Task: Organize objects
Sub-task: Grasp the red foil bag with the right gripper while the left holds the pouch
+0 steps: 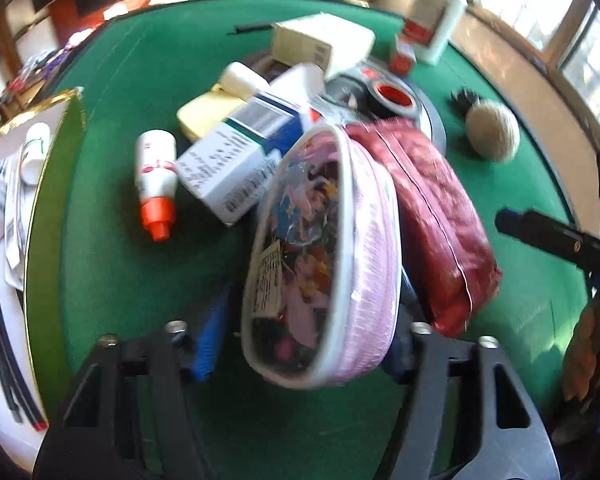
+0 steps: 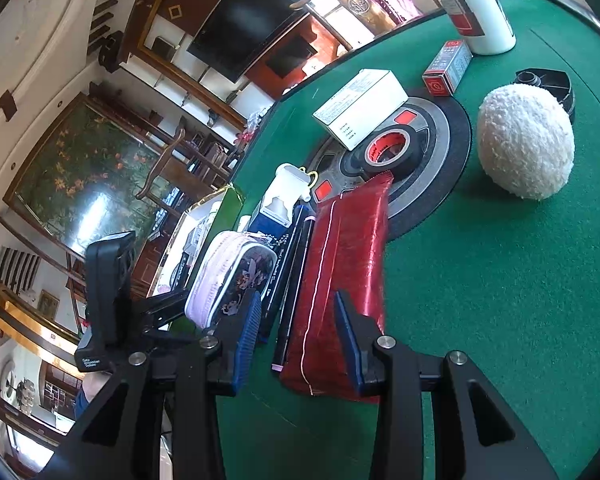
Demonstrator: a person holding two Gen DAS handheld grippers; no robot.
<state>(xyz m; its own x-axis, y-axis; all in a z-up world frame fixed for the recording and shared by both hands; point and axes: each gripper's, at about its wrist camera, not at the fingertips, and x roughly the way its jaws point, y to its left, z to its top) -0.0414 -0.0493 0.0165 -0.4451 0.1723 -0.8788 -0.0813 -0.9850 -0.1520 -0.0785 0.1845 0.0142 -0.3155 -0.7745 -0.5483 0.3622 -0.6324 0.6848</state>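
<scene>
- Left gripper (image 1: 312, 320) is pointed steeply down at the green table (image 1: 120, 260), with a pink case (image 1: 324, 260) between its fingers.
- The case is stood on its edge and tilted, leaning on a red pouch (image 1: 440, 220) to its right.
- A thin dark gap is seen between the left blue pad (image 1: 210, 344) and the case. The other pad is hidden behind the case and the picture is blurred, so it cannot be told whether the case is gripped.
- Right gripper (image 2: 297, 300) is held with its jaws apart over the near end of the red pouch. A black pen (image 2: 296, 272) lies between the pouch and the left pad. No squeeze is seen.
- A blue-white box (image 1: 240, 160) lies just behind the case, and a bottle (image 1: 156, 184) with an orange cap lies on its left.
- A tape roll (image 1: 392, 98) and a white box (image 1: 320, 44) are set on a grey disc (image 2: 440, 148) further back.
- A fluffy ball (image 1: 492, 132) is seen right of the disc, apart from the pouch.
- A gold-rimmed tray (image 1: 60, 120) with packs and pens is seen at the table's left edge.
</scene>
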